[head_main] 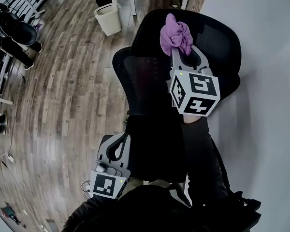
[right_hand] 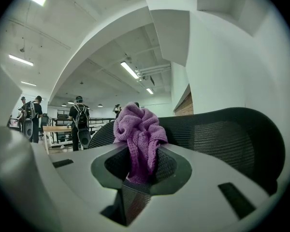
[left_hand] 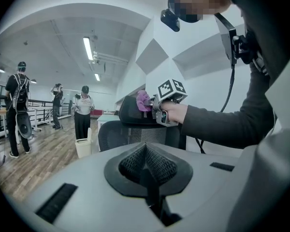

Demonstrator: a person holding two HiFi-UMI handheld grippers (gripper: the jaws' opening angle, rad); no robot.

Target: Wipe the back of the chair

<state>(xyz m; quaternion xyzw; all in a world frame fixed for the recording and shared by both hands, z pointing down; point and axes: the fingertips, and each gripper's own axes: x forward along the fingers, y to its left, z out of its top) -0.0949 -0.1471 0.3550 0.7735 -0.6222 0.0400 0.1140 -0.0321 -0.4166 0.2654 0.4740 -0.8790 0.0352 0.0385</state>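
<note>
A black mesh office chair (head_main: pixel 150 76) stands by the white wall, its headrest (head_main: pixel 217 37) at the top. My right gripper (head_main: pixel 176 50) is shut on a purple cloth (head_main: pixel 176 35) held against the headrest's mesh. In the right gripper view the purple cloth (right_hand: pixel 139 139) bunches out of the closed jaws, with the headrest (right_hand: pixel 222 144) just behind. My left gripper (head_main: pixel 120 141) hangs low beside the chair back, shut with nothing in it. The left gripper view shows the chair back (left_hand: pixel 135 134), the cloth (left_hand: pixel 144 100) and the right gripper's marker cube (left_hand: pixel 171 90).
A white waste bin (head_main: pixel 108 17) stands on the wood floor (head_main: pixel 63 95) left of the chair. The white wall (head_main: pixel 270 81) runs along the right. Several people (left_hand: pixel 82 112) stand far off in the room by desks (right_hand: pixel 58 129).
</note>
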